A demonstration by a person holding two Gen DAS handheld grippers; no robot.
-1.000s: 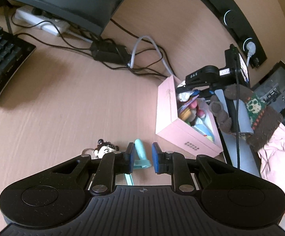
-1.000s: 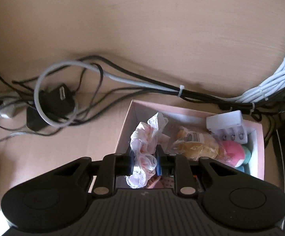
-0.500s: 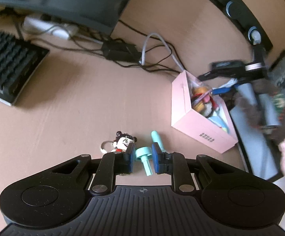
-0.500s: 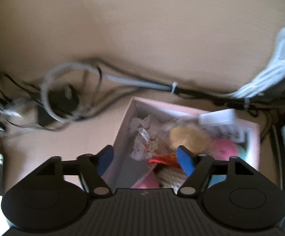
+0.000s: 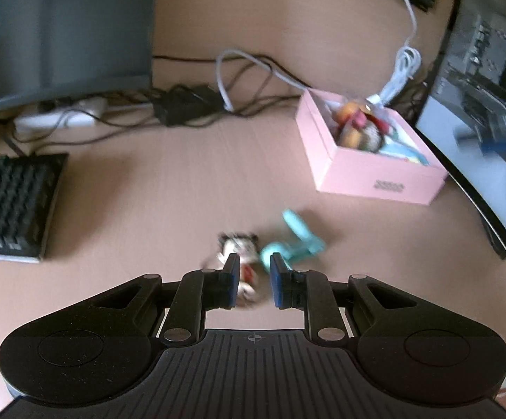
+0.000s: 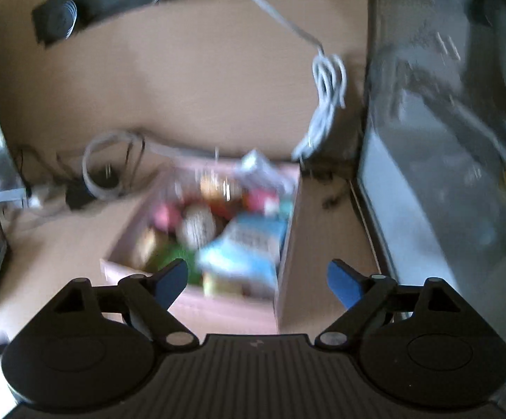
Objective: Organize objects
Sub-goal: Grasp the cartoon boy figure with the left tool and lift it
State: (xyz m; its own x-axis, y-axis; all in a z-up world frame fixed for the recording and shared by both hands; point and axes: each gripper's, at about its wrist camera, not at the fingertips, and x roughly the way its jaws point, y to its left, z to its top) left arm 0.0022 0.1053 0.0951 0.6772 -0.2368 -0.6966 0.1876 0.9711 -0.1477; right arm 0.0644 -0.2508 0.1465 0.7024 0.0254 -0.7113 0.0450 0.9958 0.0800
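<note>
A pink box (image 5: 368,171) full of small items stands on the desk at right in the left wrist view. In front of it lie a teal plastic toy (image 5: 296,242) and a small doll keychain (image 5: 240,249). My left gripper (image 5: 254,279) hovers just over the keychain, jaws a narrow gap apart and holding nothing. In the blurred right wrist view my right gripper (image 6: 258,281) is wide open and empty above the near end of the pink box (image 6: 288,244).
A black keyboard (image 5: 8,202) lies at left, a dark monitor (image 5: 60,28) behind it, with tangled cables and adapters (image 5: 190,104) along the back. A curved monitor (image 5: 480,122) stands right of the box. A white cable (image 6: 326,87) hangs behind.
My right gripper let go of the crumpled wrapper into the box, opened wide and pulled back. My left gripper drew back and swung, so the teal toy and keychain now lie ahead of it.
</note>
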